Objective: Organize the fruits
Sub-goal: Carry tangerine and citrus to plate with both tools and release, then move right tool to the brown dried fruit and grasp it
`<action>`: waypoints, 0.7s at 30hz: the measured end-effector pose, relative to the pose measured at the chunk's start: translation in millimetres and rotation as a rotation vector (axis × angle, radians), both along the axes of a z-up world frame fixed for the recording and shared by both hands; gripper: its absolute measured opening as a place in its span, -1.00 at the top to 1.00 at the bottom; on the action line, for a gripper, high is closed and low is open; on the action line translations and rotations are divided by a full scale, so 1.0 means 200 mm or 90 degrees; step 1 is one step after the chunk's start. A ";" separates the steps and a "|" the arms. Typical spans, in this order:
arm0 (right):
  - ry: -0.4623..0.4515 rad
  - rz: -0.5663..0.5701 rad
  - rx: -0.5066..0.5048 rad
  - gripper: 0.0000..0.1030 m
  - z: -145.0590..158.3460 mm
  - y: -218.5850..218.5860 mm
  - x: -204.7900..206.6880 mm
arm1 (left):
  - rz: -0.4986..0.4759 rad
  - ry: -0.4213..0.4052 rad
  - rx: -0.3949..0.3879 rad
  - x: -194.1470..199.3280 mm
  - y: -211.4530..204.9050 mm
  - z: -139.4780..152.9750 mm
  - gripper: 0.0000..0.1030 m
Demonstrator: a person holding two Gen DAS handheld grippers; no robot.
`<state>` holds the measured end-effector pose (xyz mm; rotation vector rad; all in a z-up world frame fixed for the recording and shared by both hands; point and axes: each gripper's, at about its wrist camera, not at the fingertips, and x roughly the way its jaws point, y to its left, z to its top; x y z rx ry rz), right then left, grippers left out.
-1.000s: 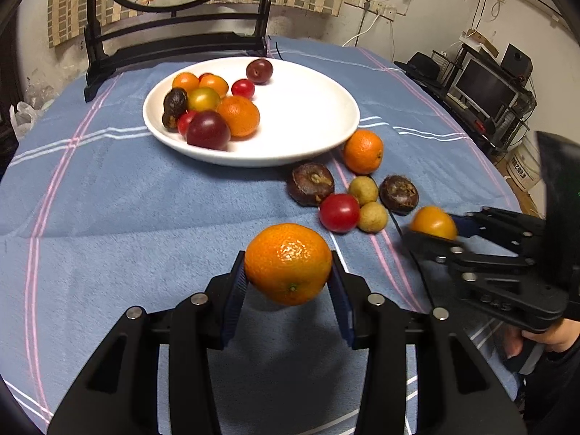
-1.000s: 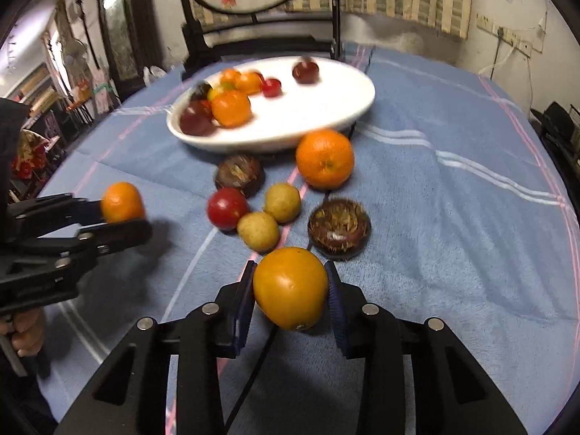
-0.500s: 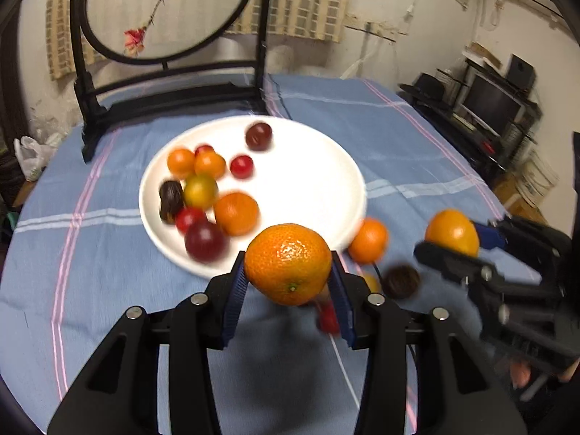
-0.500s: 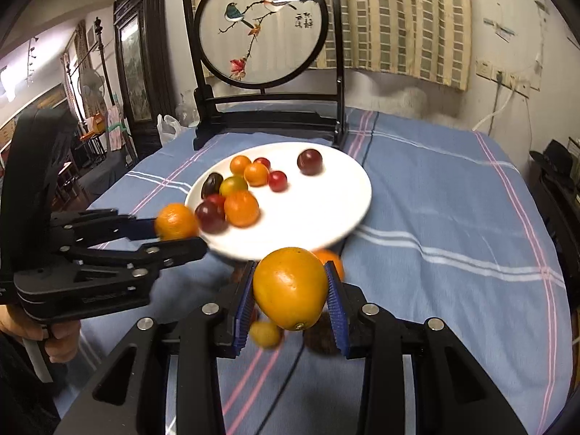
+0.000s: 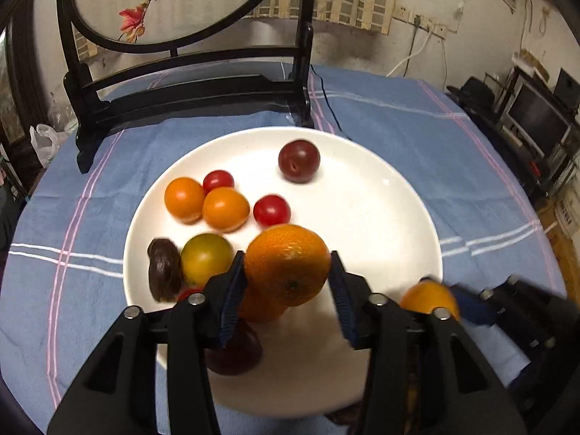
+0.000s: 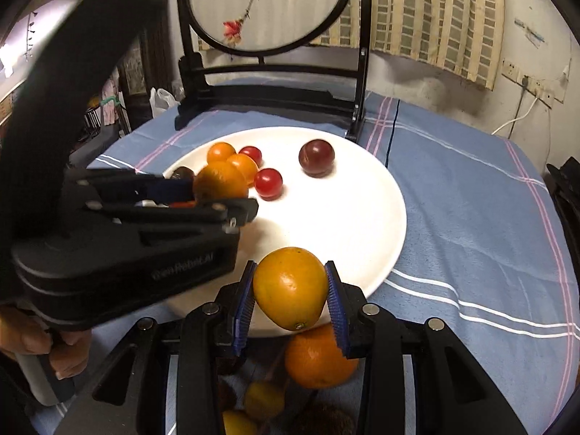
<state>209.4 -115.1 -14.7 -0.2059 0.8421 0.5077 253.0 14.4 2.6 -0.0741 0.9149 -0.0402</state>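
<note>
Plate [image 5: 398, 195] lay ahead of and beneath the left claw [image 5: 286, 282]; fruit cluster [image 5: 214, 203] on it, left of the claw. Screen stand [image 5: 188, 94] stood behind the plate.

We have carried both fruits from low over the desk up and forward: the left gripper [image 5: 286, 282] now holds its orange [image 5: 288, 264] above the white plate [image 5: 380, 217], over the fruit there, and the right gripper [image 6: 290, 306] has brought its yellow-orange fruit [image 6: 290, 286] above the plate's near rim.
</note>
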 end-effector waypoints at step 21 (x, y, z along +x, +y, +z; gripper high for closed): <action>-0.022 -0.073 0.020 -0.33 0.08 -0.35 -0.28 | -0.005 -0.066 0.005 -0.47 -0.02 0.13 -0.72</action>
